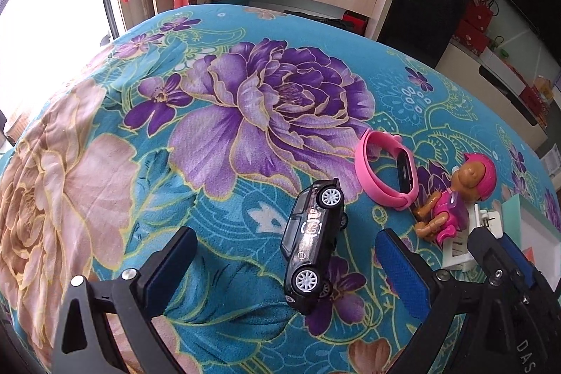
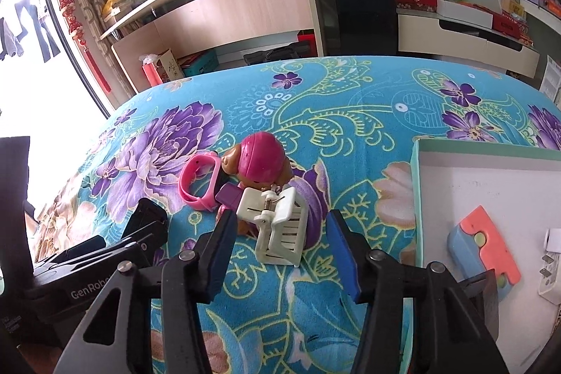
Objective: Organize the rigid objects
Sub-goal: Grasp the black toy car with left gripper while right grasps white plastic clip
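On the bed covered by a turquoise blanket with large purple and pink flowers (image 1: pixel 245 114), four small rigid items lie loose near the right side. Left gripper (image 1: pixel 285 260): blue-padded jaws spread wide, holding nothing, hovering above the blanket. Between its fingers, in the left wrist view, lies a black die-cast toy car with white wheels (image 1: pixel 312 244), tipped on its side so both wheels on one flank face up; neither finger touches it.

Beyond the car and to its right lies a pink silicone wristband with a black screen module (image 1: pixel 385 170), resting on its edge. Just beside it, touching or nearly so, is a brown toy puppy figure in a pink helmet and pink vest (image 1: pixel 452 195). A white plastic spring clamp (image 2: pixel 277 226) sits against the near side of the figure.

Right gripper (image 2: pixel 280 251): jaws also wide apart and empty, fingers flanking the white clamp without contact as far as the right wrist view shows. The pink wristband (image 2: pixel 200 181) and the puppy figure (image 2: pixel 259 160) lie just beyond the clamp.

Further right on the bed stands a shallow box with pale teal walls and a white floor (image 2: pixel 417 184). Inside it: a flat blue and coral block (image 2: pixel 484 247) and a white plug adapter (image 2: pixel 552 269) at the frame edge, only partly visible.
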A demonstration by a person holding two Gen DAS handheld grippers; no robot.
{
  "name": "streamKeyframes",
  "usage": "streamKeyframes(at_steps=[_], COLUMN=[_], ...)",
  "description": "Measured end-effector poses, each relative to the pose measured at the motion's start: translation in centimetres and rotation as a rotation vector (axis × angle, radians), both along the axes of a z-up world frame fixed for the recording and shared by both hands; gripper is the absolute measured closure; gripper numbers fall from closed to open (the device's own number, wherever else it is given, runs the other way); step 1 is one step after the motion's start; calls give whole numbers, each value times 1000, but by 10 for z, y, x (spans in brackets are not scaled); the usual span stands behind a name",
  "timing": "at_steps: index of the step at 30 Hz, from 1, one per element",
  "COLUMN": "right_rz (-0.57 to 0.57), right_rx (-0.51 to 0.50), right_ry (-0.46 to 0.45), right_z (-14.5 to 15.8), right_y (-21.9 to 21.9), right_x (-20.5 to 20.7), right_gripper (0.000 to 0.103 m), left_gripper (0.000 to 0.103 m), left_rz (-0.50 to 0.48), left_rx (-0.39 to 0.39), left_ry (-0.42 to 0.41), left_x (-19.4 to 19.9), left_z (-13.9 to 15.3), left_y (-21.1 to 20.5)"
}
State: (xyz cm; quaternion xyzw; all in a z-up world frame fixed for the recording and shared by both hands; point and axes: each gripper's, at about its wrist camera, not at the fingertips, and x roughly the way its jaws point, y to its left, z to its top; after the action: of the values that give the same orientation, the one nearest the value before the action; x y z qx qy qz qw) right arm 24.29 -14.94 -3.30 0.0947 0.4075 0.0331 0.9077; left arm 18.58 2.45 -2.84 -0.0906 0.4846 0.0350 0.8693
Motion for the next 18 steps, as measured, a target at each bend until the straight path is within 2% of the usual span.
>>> streamKeyframes(at_steps=[3, 10, 18], right_rz=[10, -2, -7], right_rx=[-10, -11, -20], right_ry=[12, 35, 76], right_z=[-4, -11, -25], right_y=[3, 1, 2], right_x=[2, 5, 11], right_gripper=[54, 68, 69], left_gripper=[2, 19, 21], left_rz=[-6, -6, -28], left_rx=[15, 62, 118], left_ry=[6, 13, 7], left_x=[1, 2, 7], left_z=[-2, -4, -9], left_y=[-3, -4, -12])
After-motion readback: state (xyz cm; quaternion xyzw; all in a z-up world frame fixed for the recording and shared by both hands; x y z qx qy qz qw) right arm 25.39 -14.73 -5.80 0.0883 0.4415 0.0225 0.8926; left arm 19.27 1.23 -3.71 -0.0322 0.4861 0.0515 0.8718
